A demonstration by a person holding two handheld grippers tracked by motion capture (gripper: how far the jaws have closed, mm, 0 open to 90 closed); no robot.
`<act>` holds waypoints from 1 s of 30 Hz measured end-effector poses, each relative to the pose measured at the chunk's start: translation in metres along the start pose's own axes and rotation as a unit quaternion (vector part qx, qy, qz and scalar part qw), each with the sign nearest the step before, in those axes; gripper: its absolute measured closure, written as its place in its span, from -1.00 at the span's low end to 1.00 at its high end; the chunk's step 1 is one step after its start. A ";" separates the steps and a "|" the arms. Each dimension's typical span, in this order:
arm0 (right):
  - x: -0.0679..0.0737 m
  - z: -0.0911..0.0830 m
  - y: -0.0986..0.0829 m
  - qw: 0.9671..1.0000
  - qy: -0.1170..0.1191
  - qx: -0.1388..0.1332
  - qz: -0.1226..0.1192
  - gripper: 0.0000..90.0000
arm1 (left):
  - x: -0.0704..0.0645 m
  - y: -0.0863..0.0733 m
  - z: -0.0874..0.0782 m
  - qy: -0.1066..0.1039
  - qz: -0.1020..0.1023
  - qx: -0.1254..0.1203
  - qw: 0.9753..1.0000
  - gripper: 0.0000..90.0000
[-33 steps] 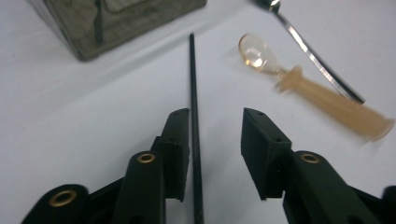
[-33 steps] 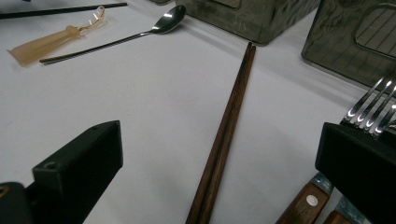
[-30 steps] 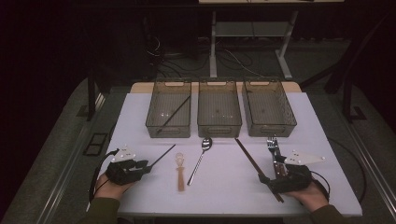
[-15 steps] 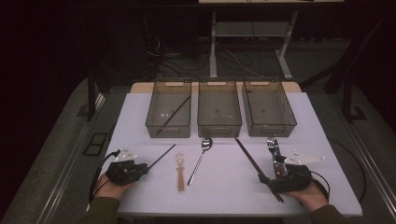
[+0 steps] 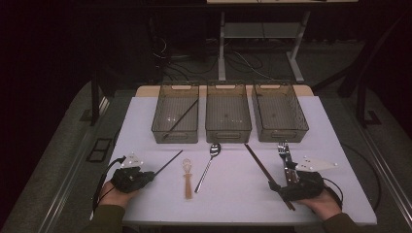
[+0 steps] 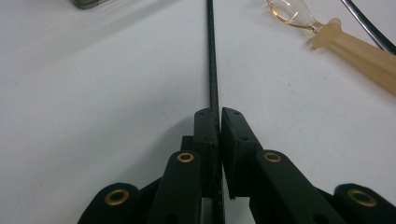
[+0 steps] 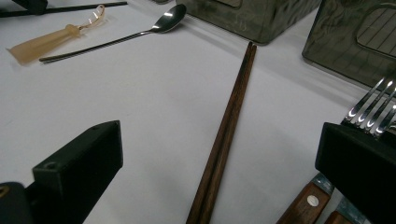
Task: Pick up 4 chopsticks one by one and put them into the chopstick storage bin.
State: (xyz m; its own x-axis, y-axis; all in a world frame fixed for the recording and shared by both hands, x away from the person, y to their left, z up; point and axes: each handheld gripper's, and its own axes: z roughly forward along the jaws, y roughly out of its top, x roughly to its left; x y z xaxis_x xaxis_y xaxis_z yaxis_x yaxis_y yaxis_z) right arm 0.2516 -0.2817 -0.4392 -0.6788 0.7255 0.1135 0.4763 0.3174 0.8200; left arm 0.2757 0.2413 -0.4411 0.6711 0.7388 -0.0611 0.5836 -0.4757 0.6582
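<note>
- White bench (image 5: 320, 121) under dim light, dark floor around it; compared with a second ago nothing on it has shifted, so the lift has not begun.
- Left gripper (image 6: 219, 116) is pressed together on the black chopstick (image 6: 212, 60), which lies flat on the bench.
- Right gripper (image 5: 286, 180) stands spread wide over the brown chopsticks (image 7: 231, 116).
- Count: three bins (image 5: 228, 130), one holding a black stick; two forks (image 7: 373, 109); one metal spoon (image 5: 208, 165); one plastic spoon (image 5: 187, 175).
</note>
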 end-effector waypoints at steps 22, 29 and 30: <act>0.000 0.000 0.000 1.000 0.000 0.000 -0.001 -0.99 | -0.002 0.006 -0.003 -0.008 -0.007 0.003 1.000 0.90; 0.000 0.000 0.000 1.000 0.001 0.002 0.000 -0.99 | -0.004 0.010 -0.008 -0.022 -0.013 -0.008 1.000 0.90; 0.000 0.001 0.000 1.000 0.001 0.002 -0.001 -0.99 | -0.004 0.010 -0.008 -0.024 -0.013 -0.009 1.000 0.90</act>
State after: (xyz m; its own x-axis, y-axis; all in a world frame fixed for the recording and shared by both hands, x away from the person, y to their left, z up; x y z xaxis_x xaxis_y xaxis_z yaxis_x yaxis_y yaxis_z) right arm 0.2522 -0.2813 -0.4396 -0.6811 0.7235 0.1125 0.4767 0.3216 0.8181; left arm 0.2754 0.2374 -0.4280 0.6766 0.7274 -0.1142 0.5932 -0.4467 0.6697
